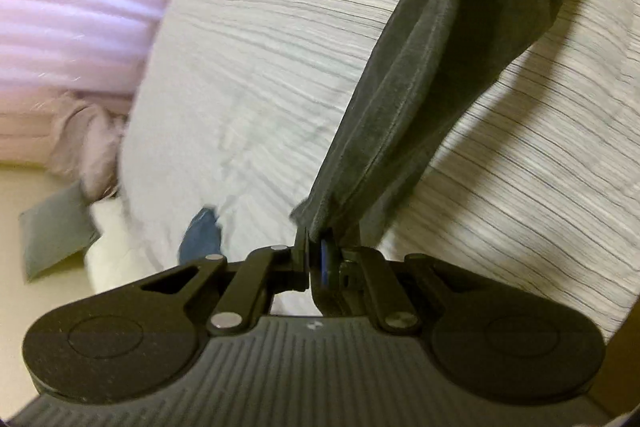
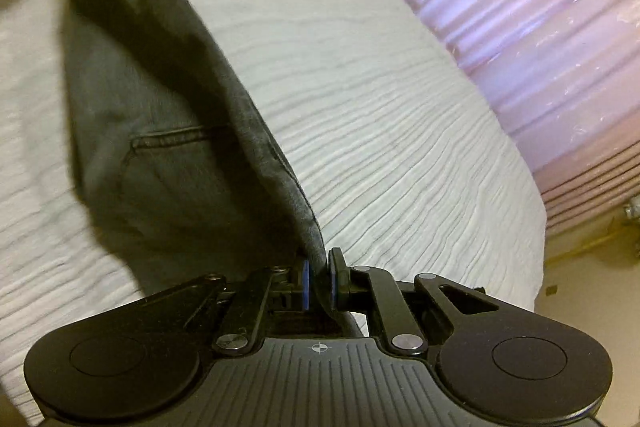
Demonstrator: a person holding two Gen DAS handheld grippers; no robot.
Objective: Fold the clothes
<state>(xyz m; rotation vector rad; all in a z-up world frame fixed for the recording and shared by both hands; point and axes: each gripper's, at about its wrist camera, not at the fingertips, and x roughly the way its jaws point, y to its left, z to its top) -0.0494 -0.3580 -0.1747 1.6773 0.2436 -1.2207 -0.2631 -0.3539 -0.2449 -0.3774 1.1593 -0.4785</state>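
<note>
Both black two-finger grippers, left gripper and right gripper, pinch opposite ends of the dark grey cotton trousers, lifting them taut above the white ribbed bedspread, probably for an even fold.

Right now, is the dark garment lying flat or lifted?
Lifted: the dark garment hangs taut from both shut tongs above the bedspread.

A bed covered with a white, ribbed bedspread carries everything. Dark grey trousers hang over it, though whether they touch it cannot be told. A blue cloth lies at its edge, beside a white pillow lower down.
</note>
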